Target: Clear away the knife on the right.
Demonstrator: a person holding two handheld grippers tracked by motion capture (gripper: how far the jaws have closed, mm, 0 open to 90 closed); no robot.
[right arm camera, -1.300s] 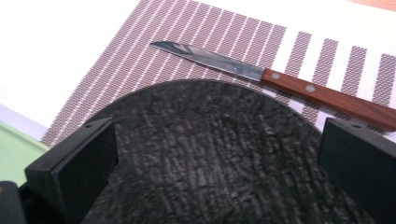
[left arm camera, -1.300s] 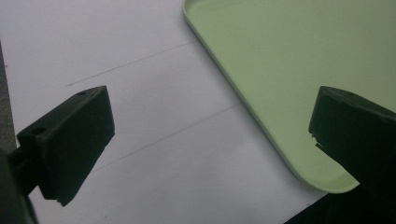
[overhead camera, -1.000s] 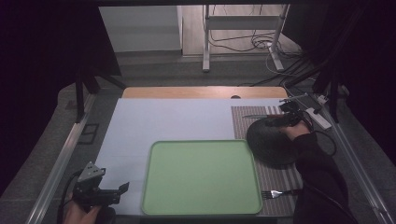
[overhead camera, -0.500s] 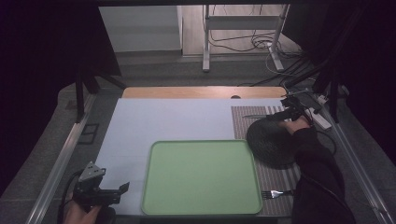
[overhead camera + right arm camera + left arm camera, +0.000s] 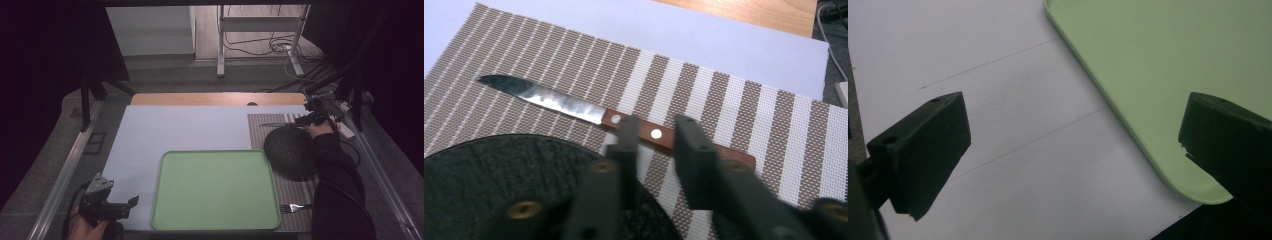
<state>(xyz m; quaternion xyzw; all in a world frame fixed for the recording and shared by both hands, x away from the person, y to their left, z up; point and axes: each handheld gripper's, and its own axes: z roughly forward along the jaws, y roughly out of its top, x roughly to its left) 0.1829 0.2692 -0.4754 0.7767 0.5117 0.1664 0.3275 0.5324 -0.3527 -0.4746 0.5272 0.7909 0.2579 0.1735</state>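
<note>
Right gripper [image 5: 651, 137] straddles the knife's [image 5: 589, 112] wooden handle, jaws narrowly parted and not yet clamped, at the striped placemat's [image 5: 734, 100] far edge. Left gripper [image 5: 1073, 145] hovers wide open, empty, beside the green tray's [image 5: 1148, 60] near-left corner.

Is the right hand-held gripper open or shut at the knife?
Open: the right hand-held gripper has its jaws apart, one each side of the knife handle, not yet clamped.
</note>
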